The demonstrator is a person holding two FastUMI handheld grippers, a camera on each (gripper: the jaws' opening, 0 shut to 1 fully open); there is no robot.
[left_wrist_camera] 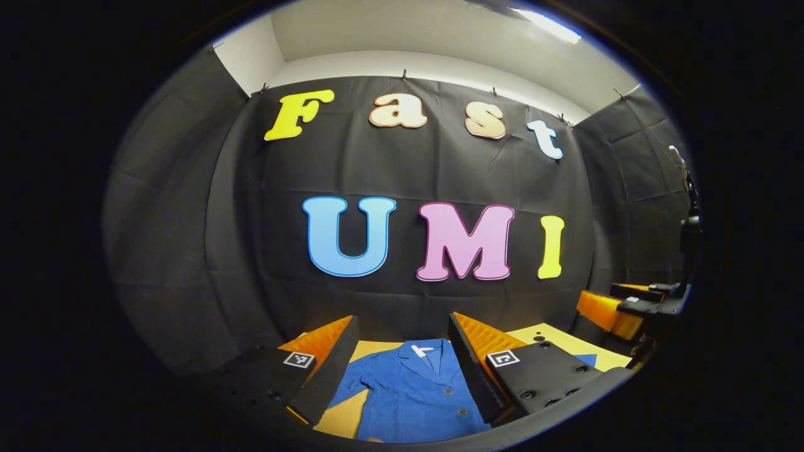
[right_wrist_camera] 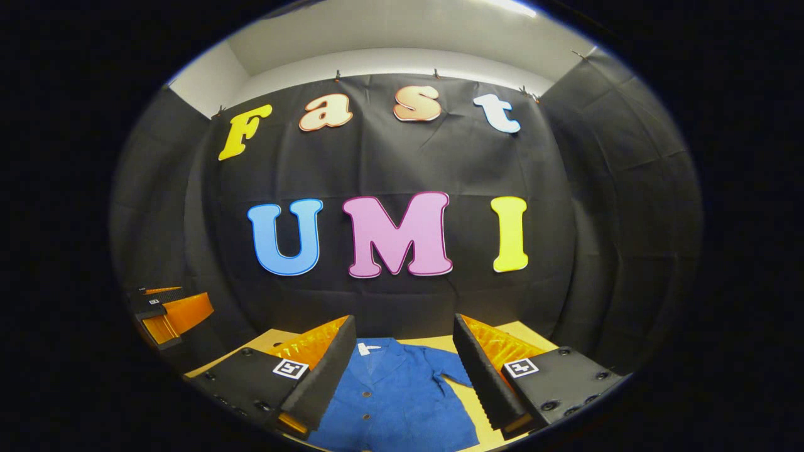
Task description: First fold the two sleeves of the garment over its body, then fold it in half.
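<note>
A blue buttoned garment (left_wrist_camera: 414,392) lies flat on a tan table (left_wrist_camera: 342,417), collar toward the far wall. My left gripper (left_wrist_camera: 402,361) hovers above it, open, with nothing between its fingers. In the right gripper view the same garment (right_wrist_camera: 392,402) lies below my right gripper (right_wrist_camera: 405,364), which is also open and holds nothing. One sleeve (right_wrist_camera: 449,370) spreads out to the right; the other sleeve (left_wrist_camera: 348,386) spreads left in the left gripper view. The right gripper (left_wrist_camera: 628,307) shows at the far right of the left gripper view, and the left gripper (right_wrist_camera: 166,311) at the far left of the right one.
Black cloth walls enclose the booth on three sides, close behind the table's far edge (right_wrist_camera: 433,342). A stand with dark gear (left_wrist_camera: 688,220) rises at the right wall.
</note>
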